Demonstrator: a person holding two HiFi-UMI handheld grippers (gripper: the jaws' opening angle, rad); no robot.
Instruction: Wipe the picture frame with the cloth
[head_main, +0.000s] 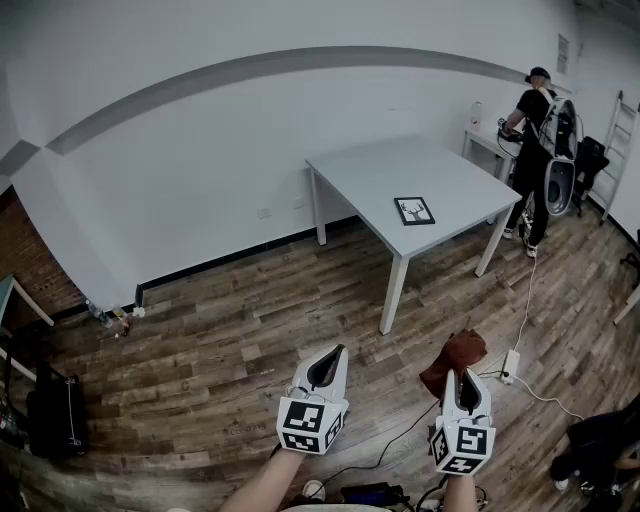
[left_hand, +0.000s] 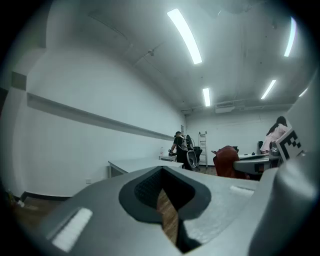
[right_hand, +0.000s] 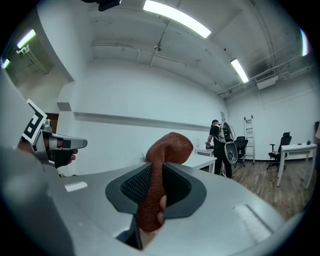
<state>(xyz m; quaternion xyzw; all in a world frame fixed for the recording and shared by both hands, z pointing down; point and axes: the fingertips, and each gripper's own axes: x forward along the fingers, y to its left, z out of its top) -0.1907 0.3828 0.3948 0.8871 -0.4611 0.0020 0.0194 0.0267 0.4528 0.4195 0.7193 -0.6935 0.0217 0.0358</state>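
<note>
Your right gripper (head_main: 461, 376): jaws clamped on a rust-brown cloth (head_main: 455, 352). In the right gripper view the cloth (right_hand: 168, 148) runs up between the dark pads and bulges out above the right gripper (right_hand: 150, 196). A marker cube (head_main: 462, 448) sits at the wrist end.

Your left gripper (head_main: 331, 360): held just beside the right one, at about the same height. In the left gripper view its jaws are drawn almost together, with only a thin sliver of floor showing through the left gripper (left_hand: 166, 202). It grips nothing. A second marker cube (head_main: 309, 424) sits at its base.

Both grippers hang over a wood-plank floor (head_main: 220, 330), well apart from the table.

Power strip (head_main: 510, 365): white, on the floor just right of the cloth, with a cable trailing from it.

Table (head_main: 375, 170): grey-white top on white legs, with one end against the white wall (head_main: 200, 160).

Picture frame (head_main: 414, 210): dark border around a pale picture, lying flat on the table top near the edge that faces you. Neither gripper touches it.

Person (head_main: 538, 140): dark clothing, standing beyond the far right corner of the table and facing away from you.

Ladder (head_main: 619, 130): leaning at the right edge of the room.
</note>
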